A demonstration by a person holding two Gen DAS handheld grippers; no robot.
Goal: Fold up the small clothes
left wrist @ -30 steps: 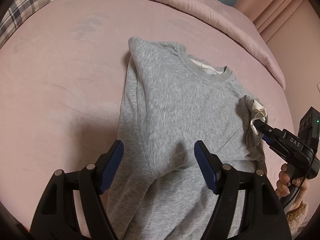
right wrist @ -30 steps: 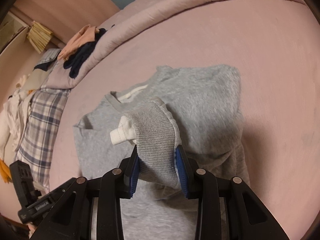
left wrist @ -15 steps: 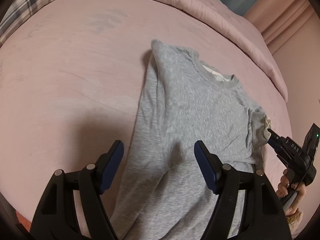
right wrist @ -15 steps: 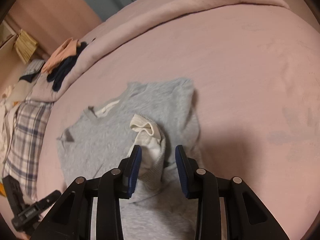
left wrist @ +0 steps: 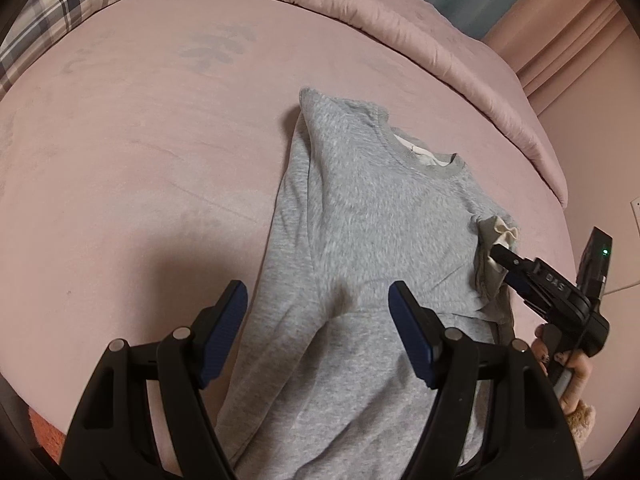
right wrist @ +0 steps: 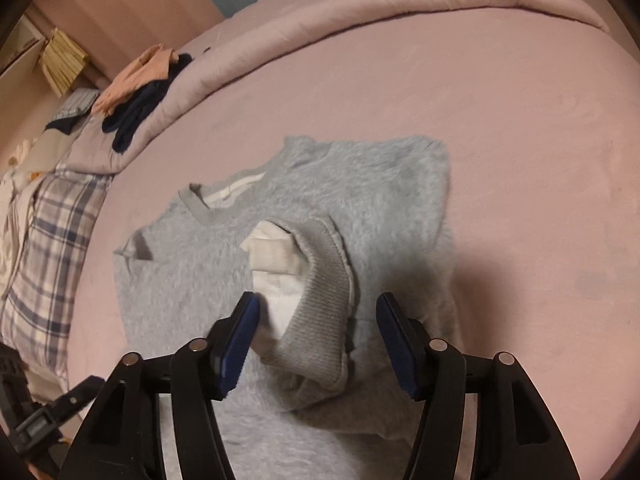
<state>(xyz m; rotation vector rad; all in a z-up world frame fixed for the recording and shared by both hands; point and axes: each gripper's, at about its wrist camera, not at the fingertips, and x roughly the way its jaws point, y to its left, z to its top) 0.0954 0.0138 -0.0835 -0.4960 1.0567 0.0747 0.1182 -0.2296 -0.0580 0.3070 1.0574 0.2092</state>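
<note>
A small grey sweatshirt (left wrist: pixel 372 220) lies on the pink bed, collar toward the far side, both sleeves folded in over the body; it also shows in the right wrist view (right wrist: pixel 360 192). My left gripper (left wrist: pixel 318 320) is open and empty, hovering over the lower part of the sweatshirt. My right gripper (right wrist: pixel 316 332) is open, its jaws wide apart on either side of the ribbed sleeve cuff (right wrist: pixel 324 280) with white lining, which rests loose on the sweatshirt. In the left wrist view the right gripper (left wrist: pixel 500 254) sits at the sweatshirt's right edge, by the cuff (left wrist: pixel 498 236).
The pink bed cover (left wrist: pixel 140 160) spreads around the sweatshirt. A rolled pink duvet (right wrist: pixel 360 12) runs along the far edge, with dark and peach clothes (right wrist: pixel 140 84) piled on it. A plaid pillow (right wrist: pixel 52 240) lies at the left.
My right gripper was shut on the sleeve cuff; it has laid the cuff on the sweatshirt and opened wide, letting it go. The left gripper stayed open and drew back a little.
</note>
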